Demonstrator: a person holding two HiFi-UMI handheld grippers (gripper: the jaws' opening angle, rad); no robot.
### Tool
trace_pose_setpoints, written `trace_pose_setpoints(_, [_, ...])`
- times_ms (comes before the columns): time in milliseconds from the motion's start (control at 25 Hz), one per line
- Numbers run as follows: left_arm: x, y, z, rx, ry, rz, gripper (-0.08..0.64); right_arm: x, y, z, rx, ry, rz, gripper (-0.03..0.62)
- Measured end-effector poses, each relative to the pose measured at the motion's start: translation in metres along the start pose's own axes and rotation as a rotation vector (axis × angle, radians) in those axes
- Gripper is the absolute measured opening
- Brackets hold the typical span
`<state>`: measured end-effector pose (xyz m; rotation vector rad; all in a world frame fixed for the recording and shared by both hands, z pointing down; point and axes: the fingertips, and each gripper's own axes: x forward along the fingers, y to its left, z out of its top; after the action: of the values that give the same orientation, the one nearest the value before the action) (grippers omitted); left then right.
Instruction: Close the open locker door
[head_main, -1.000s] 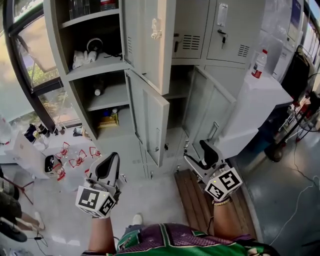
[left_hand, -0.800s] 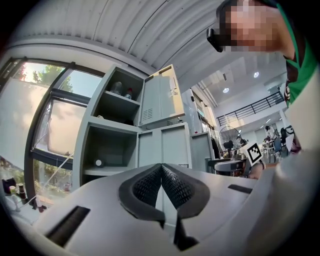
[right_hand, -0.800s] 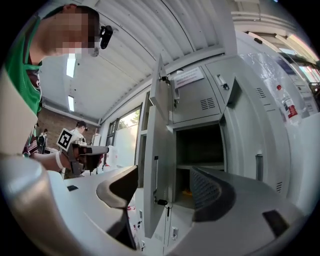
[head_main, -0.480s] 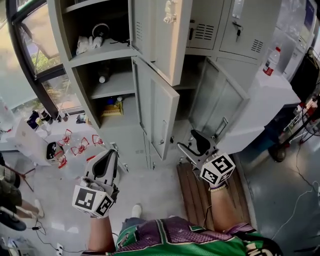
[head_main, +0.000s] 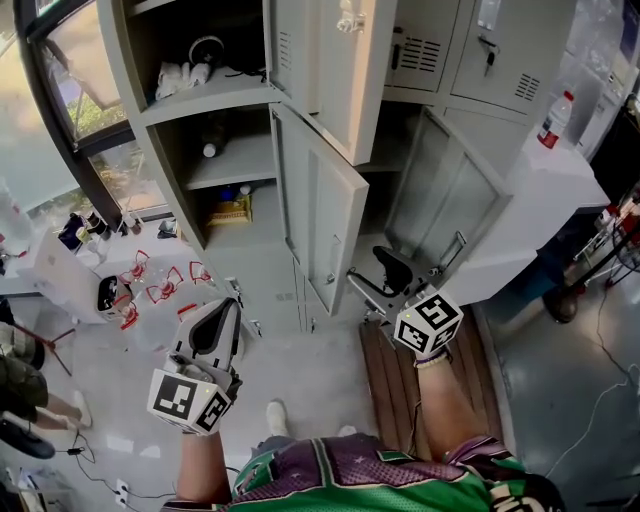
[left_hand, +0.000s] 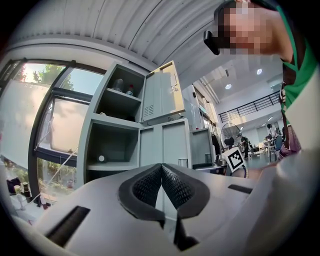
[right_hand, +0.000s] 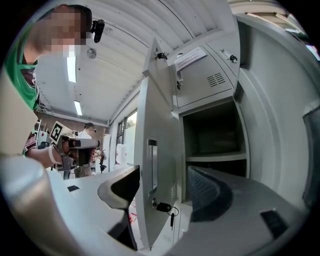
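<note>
The grey lockers (head_main: 180, 100) stand with several doors open. The middle door (head_main: 325, 215) swings out toward me, and a key (right_hand: 167, 209) hangs from its lock. My right gripper (head_main: 372, 272) is open, just right of that door's lower edge. In the right gripper view the door (right_hand: 152, 125) stands edge-on between the spread jaws of the right gripper (right_hand: 162, 175); I cannot tell whether they touch it. My left gripper (head_main: 222, 312) is shut on nothing, low and left of the door. The left gripper (left_hand: 161, 169) points up at the lockers (left_hand: 162, 145).
Another open door (head_main: 450, 205) angles out to the right, and an upper door (head_main: 345, 70) hangs open above. A wooden pallet (head_main: 385, 380) lies on the floor under my right arm. Red and white items (head_main: 150, 290) litter the floor at the left. A bottle (head_main: 553, 118) stands on a white top.
My right gripper has moved up and left, closer to the middle door's lower edge. The left gripper has stayed about where it was, still shut.
</note>
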<state>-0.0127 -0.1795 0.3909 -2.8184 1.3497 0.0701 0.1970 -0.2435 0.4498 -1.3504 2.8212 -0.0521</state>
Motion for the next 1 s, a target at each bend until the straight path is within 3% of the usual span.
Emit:
trace_pose_setpoints(640, [0.001,0.013,0.004,-0.003,-0.012,-0.011,0.022,0.018,0.038,-0.004,-0.059,0.033,0.112,0.276])
trace_pose_setpoints(1000, [-0.002,0.016,0.001,0.000,-0.003,-0.005,0.022,0.030,0.038,-0.007,-0.052,0.038,0.116,0.199])
